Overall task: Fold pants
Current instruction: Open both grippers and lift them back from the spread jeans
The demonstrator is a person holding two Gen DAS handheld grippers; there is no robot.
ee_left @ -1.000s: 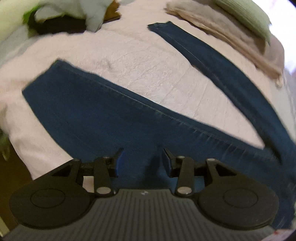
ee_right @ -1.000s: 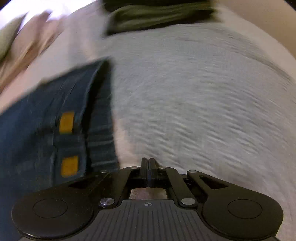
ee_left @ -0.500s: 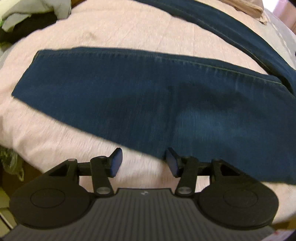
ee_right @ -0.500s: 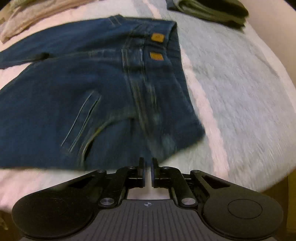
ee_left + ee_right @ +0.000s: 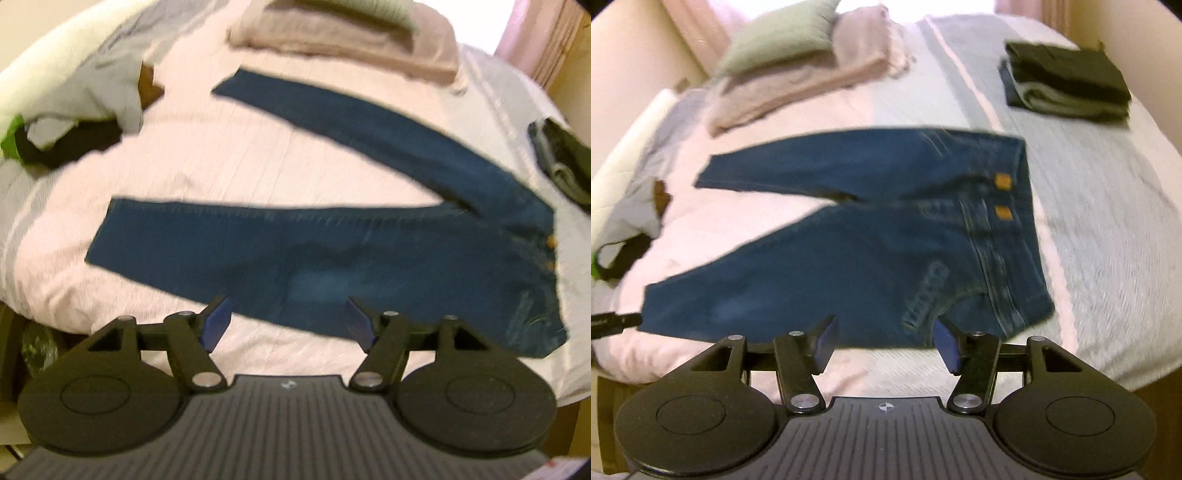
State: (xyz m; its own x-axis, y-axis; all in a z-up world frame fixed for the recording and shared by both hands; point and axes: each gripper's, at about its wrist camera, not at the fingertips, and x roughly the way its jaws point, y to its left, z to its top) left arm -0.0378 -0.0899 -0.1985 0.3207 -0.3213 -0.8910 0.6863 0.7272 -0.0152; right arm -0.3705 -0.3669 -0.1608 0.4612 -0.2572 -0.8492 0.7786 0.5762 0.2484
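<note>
Jeans point(image 5: 849, 258) spread flat on bed point(image 5: 1108, 229), legs apart

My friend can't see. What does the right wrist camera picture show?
Blue jeans lie flat on a bed, legs spread apart to the left, waistband to the right. The right gripper hovers above the near edge, its fingers opening with nothing between them. Folded dark clothes sit at the far right.

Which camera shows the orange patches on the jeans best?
The right wrist view: both orange patches sit plainly by the waistband of the jeans. The left wrist view shows them only as tiny blurred specks at the far right.
</note>
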